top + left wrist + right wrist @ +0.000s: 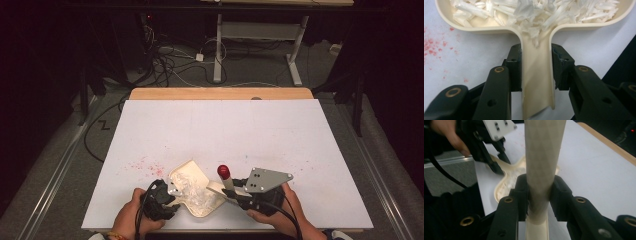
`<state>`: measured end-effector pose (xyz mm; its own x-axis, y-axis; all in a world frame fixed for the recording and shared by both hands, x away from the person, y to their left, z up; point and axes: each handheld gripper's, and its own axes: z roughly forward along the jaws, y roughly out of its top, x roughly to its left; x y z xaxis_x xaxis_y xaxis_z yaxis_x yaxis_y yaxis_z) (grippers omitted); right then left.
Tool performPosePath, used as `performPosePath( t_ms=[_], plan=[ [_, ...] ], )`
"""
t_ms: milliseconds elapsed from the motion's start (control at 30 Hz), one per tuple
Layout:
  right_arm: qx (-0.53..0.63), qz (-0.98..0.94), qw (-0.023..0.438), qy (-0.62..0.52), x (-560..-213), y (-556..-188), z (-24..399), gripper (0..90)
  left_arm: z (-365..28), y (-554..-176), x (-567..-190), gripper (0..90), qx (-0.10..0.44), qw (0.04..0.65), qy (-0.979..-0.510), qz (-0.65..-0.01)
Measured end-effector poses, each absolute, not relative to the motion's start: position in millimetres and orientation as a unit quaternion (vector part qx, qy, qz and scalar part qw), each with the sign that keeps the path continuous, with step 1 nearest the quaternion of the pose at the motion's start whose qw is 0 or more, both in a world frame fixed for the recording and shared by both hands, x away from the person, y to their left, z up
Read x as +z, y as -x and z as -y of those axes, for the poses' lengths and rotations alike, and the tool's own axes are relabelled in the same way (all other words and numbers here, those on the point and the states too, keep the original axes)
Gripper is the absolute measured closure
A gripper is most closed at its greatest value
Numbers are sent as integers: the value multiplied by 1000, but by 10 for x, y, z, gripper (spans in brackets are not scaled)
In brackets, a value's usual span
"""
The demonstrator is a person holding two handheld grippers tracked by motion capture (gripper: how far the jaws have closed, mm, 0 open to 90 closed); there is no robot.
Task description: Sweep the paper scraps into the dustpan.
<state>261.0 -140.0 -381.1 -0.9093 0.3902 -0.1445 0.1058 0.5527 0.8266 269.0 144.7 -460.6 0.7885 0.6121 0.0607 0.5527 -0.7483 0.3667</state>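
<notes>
Dustpan [196,189] lies flat on the desk [220,135] at its near edge, loaded with white shreds [534,11]. Its handle points toward the person, which suits a grip from the near side and keeps the pan steady while material is brought to it.

Left gripper [536,65]: fingers [514,65] closed on the dustpan handle, one pad against each side wall, no gap visible. In my judgement this is a bracing hold, not a lift; the pan appears to rest on the desk.

Right gripper [539,195]: fingers [522,195] closed on the cream shaft of a brush [227,181], whose red-tipped end rises just right of the dustpan. The shaft stands between the pads, tilted toward the pan, probably for sweeping.

Pink specks [142,165] lie on the desk, left of the dustpan.
</notes>
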Motion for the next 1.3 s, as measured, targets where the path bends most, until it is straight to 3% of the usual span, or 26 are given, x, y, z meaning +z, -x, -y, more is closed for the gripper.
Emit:
performPosePath(
  t_ms=[500,1100,1300],
  plan=[
    [489,-839,175,-162,-3561,-2667,1737,711,-1459,-2774,-4632,628,78,181,-926,-321],
    [477,-823,208,-227,-3525,-2867,2504,711,-1647,-2958,-4664,627,91,211,-897,-379],
    [468,-828,199,-235,-3596,-2860,2686,711,-1738,-2999,-4674,627,96,218,-886,-398]
  ],
)
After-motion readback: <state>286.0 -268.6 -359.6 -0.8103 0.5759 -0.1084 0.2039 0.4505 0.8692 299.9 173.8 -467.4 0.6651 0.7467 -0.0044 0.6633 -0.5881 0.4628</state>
